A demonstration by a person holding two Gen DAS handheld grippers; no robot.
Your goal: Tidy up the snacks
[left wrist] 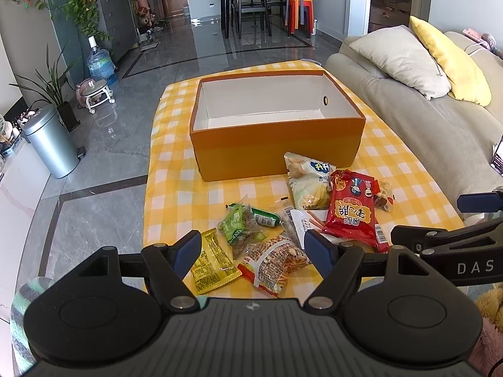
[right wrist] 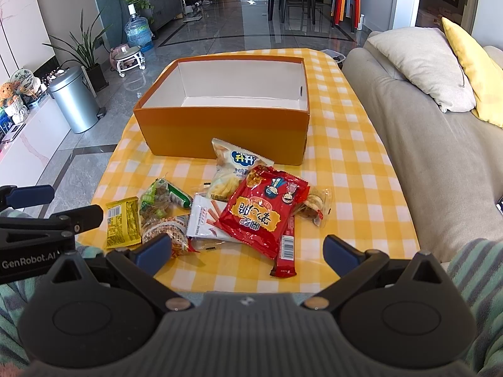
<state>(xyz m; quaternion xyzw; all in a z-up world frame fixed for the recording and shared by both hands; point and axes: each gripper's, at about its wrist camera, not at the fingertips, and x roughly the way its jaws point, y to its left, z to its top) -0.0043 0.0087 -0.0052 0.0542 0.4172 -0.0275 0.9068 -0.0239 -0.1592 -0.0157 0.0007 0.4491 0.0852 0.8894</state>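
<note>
You hold both grippers low at the near edge of a table draped in a yellow checked cloth (left wrist: pixel 176 188), with the snacks spread between you and an orange box (left wrist: pixel 276 154). The box stands open and empty, white inside. Your left gripper (left wrist: pixel 253 251) has its jaws spread wide, holding nothing, poised over a striped bag of sticks (left wrist: pixel 276 264), with a yellow packet (left wrist: pixel 212 264) just left of that bag. Your right gripper (right wrist: pixel 248 251) is likewise wide and empty, hovering in front of a dark red bar (right wrist: pixel 286 251). A large red bag (right wrist: pixel 264 216) lies on top of the pile in front of the box, overlapping a white packet (right wrist: pixel 204 223) and the bar. A pale chip bag (right wrist: pixel 232 169) rests just against the box's near wall. A green packet (right wrist: pixel 157 201) sits left of the red bag, and a small clear-wrapped cake (right wrist: pixel 314 207) lies at its right. A grey sofa (right wrist: pixel 424 157) runs along the table's right side.
</note>
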